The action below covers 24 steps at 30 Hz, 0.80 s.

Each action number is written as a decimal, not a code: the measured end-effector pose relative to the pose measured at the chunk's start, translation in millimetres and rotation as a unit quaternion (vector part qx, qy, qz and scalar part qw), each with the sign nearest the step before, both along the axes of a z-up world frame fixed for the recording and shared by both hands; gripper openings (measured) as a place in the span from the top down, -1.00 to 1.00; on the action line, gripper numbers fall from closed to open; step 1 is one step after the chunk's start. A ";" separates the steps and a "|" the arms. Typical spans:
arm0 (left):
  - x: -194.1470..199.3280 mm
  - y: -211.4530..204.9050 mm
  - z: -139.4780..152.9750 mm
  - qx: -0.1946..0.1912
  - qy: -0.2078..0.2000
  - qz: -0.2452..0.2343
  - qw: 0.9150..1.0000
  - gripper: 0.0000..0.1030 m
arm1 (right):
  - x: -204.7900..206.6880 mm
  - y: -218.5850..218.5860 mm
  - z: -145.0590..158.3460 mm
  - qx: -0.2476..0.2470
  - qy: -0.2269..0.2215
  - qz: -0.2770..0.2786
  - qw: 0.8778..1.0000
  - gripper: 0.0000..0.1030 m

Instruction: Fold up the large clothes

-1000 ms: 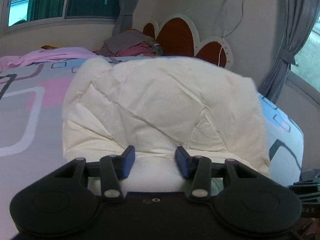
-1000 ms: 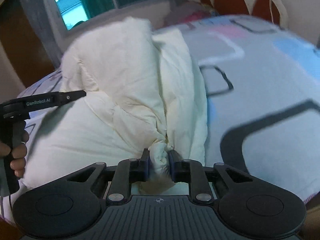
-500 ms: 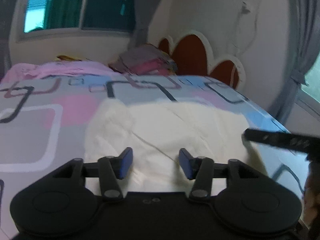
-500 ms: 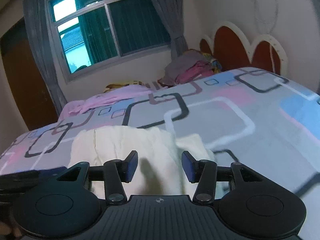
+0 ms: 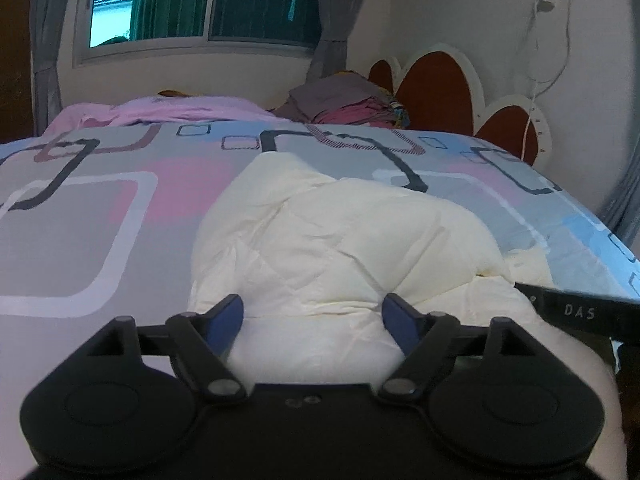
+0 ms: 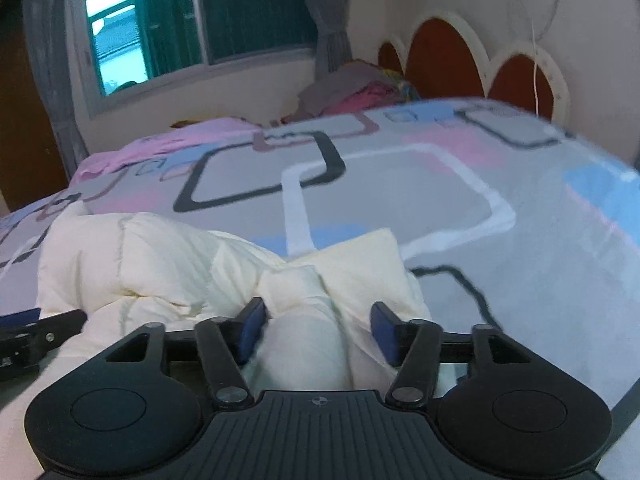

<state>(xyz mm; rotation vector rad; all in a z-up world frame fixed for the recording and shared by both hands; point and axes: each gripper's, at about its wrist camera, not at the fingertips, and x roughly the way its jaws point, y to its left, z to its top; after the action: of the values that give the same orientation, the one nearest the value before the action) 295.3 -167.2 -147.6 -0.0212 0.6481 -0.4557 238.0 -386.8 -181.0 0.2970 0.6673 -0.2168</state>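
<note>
Bed (image 5: 120,208) below curtained window (image 5: 208,4), scalloped headboard (image 5: 440,88)

The only writing that can be read is "DAS", in pale capital letters on the black arm of the right gripper (image 5: 580,312), which reaches in from the right edge of the left wrist view, over the cream quilt (image 5: 340,240). No other writing can be read.
</note>
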 end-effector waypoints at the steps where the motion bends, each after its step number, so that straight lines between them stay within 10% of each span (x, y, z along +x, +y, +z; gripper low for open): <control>1: 1.4 -1.5 -1.6 0.002 0.001 0.002 1.000 -0.52 | 2.7 -4.3 -5.2 0.009 0.002 -0.002 1.000 -0.20; 11: 2.1 -10.1 -0.4 0.043 -0.003 -0.010 0.999 -0.57 | 3.5 -18.0 -6.0 0.039 0.026 0.004 0.999 -0.24; 15: -4.9 10.8 21.5 0.028 0.030 -0.008 0.999 -0.55 | -20.7 -23.7 31.0 0.052 0.008 0.011 0.999 -0.90; 24: -24.2 63.5 27.9 -0.009 0.098 -0.006 0.995 -0.58 | -56.4 -36.6 35.7 0.133 0.042 0.029 0.990 -0.96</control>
<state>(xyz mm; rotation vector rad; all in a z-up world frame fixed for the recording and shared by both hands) 271.0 -103.6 -119.6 -0.0798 0.8372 -0.4751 181.6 -423.4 -145.3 0.5261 0.7887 -0.0838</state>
